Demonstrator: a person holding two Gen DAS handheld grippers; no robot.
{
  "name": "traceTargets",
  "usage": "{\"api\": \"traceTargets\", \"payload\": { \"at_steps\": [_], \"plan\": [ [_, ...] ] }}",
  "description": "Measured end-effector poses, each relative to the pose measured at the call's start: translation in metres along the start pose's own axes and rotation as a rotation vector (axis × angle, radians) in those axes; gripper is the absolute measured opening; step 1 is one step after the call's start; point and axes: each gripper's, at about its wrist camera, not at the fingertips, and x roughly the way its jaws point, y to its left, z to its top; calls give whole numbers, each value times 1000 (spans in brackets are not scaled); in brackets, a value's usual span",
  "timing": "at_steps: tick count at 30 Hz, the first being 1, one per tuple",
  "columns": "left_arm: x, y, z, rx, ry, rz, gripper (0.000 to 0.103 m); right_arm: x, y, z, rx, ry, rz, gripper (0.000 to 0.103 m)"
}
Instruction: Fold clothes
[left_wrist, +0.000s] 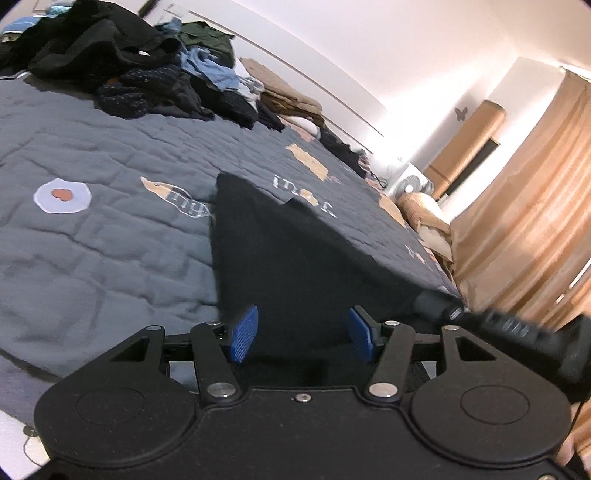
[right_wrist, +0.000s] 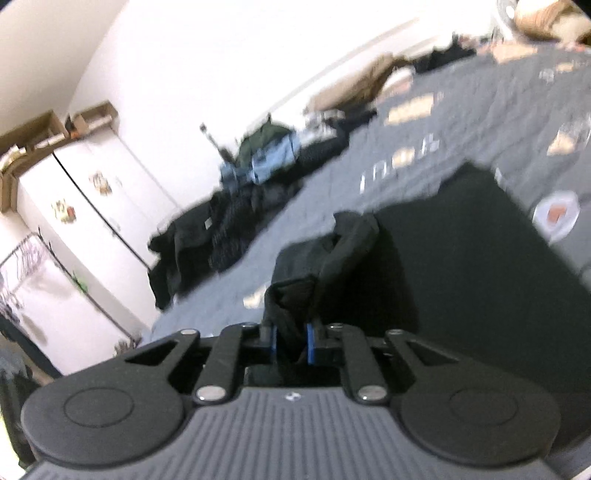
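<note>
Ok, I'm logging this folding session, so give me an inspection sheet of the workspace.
Surface: grey quilted bedspread with patch motifs.
Job's things: black garment spread flat on the bedspread.
Clutter: heap of unfolded clothes; tan folded stack beside it.
Grippers: left hand-held gripper open above the garment; right hand-held gripper shut on a bunched edge of the garment.
Cables: nothing seen on the bedspread.
Surroundings: tan curtain, white fan, white wardrobe.

Our left gripper, matte black linkages, silver screws, ribbed blue pads; our right gripper, grooved grey housing, thin blue pads
</note>
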Motion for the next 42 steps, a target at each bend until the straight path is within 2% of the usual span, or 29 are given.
{"api": "traceTargets", "payload": {
  "at_steps": [3, 7, 11, 12, 13, 15, 19, 22, 26, 29, 32, 35, 36, 38, 40, 42],
  "plan": [
    [4, -6, -4, 26, 20, -13, 54, -22, -8, 17, 7, -56, -29, 13],
    [12, -15, -9, 62, 50, -28, 54, -49, -28, 26, 23, -102, -111, 13],
    [21, -30, -16, 136, 79, -28, 55, -57, -57, 14, 37, -86, -198, 14],
    [23, -34, -19, 163, 85, -25, 58, -56, -64, 10, 31, -76, -215, 13],
    [24, -40, -23, 208, 86, -17, 63, -54, -71, 5, 36, -62, -233, 13],
    [27, -55, -32, 324, 86, 9, 64, -51, -85, -3, 57, -31, -258, 14],
    [39, -92, -71, 689, 78, 105, 65, -45, -105, -10, 117, 21, -276, 14],
    [52, -110, -106, 910, 102, 142, 65, -46, -108, -12, 115, 19, -278, 14],
    [68, -123, -138, 1121, 90, 191, 65, -56, -107, -12, 153, -24, -231, 14],
    [75, -122, -139, 1144, 73, 230, 65, -68, -103, -8, 145, -75, -201, 13],
    [82, -120, -139, 1168, 57, 269, 65, -79, -102, -4, 139, -131, -214, 13],
    [87, -118, -138, 1210, 72, 297, 65, -78, -110, -5, 148, -98, -252, 13],
    [90, -117, -139, 1242, 84, 312, 63, -76, -113, -6, 151, -75, -265, 13],
    [98, -114, -148, 1341, 107, 357, 52, -71, -117, -9, 149, -33, -293, 13],
    [101, -109, -155, 1426, 133, 365, 30, -65, -120, -14, 129, 5, -330, 13],
    [101, -105, -156, 1488, 139, 370, 26, -59, -123, -20, 109, 43, -367, 13]
  ]
}}
